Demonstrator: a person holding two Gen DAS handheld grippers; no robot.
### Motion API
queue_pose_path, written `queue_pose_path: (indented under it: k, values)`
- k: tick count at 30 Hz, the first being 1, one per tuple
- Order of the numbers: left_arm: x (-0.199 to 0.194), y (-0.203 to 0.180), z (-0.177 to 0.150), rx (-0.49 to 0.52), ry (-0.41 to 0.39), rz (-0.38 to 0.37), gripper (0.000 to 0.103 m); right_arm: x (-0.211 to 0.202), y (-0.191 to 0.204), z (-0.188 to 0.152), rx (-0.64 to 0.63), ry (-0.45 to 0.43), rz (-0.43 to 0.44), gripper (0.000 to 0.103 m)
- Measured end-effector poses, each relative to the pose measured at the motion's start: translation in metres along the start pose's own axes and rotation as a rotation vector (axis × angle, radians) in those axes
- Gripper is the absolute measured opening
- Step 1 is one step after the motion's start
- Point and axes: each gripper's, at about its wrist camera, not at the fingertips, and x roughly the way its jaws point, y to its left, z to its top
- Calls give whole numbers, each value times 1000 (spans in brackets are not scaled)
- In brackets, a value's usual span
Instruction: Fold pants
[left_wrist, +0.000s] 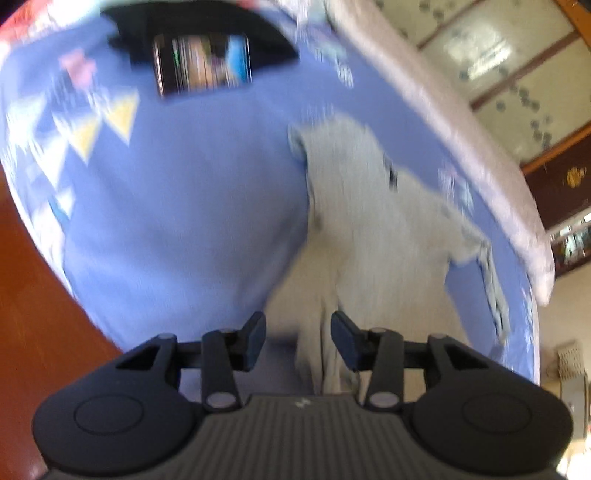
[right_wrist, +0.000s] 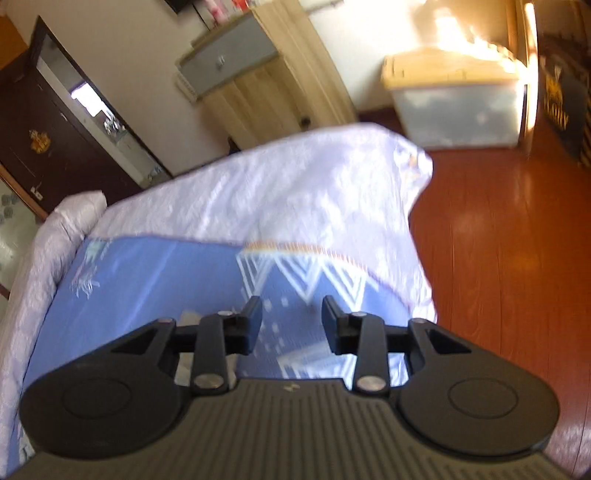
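— Where are the pants (left_wrist: 373, 221) right now?

— Lying on the blue sheet (left_wrist: 192, 206) of the bed, rumpled, running from my left tongs (left_wrist: 298, 339) up and away to the right, toward the pale quilt (left_wrist: 436, 122) at the bed's far edge. The view is blurred, so I can't say how many layers are stacked there. A phone (left_wrist: 203, 64) lies well apart, near the top of the sheet.

— Are you holding them?

— No. My left tongs stand partly open with a strip of the grey cloth showing in the gap, but the pads don't press on it. My right tongs (right_wrist: 291, 325) are also partly open and empty; they look past the blue sheet toward the white quilt and the wooden floor (right_wrist: 517, 240), with the pants out of their view.

— So which step is this?

— I'd judge it as between folds: cloth let go, not yet regripped. The pants still look uneven, so the job isn't finished.

— And next?

— Probably bring the right tongs back over the garment, pick two edge points, close firmly, and lay one end over the other without dragging the sheet.
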Motion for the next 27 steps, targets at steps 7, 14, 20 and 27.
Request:
queue_pose_path:
  k: [7,14,20,27]
  values:
    - [30,-53,34,65,-36,-62,41,-13,90,-7,-155,55,279,40]
    - [96,-128,54,218,22,-64,45,13,226,-81,-410,344,574,45]
    - [136,-147,108,316,-70,110,63,62,336,-164,-859,349,640,57]
    - [202,-143,175,313,-143,295,89,135,402,-223,-1162,308,575,54]
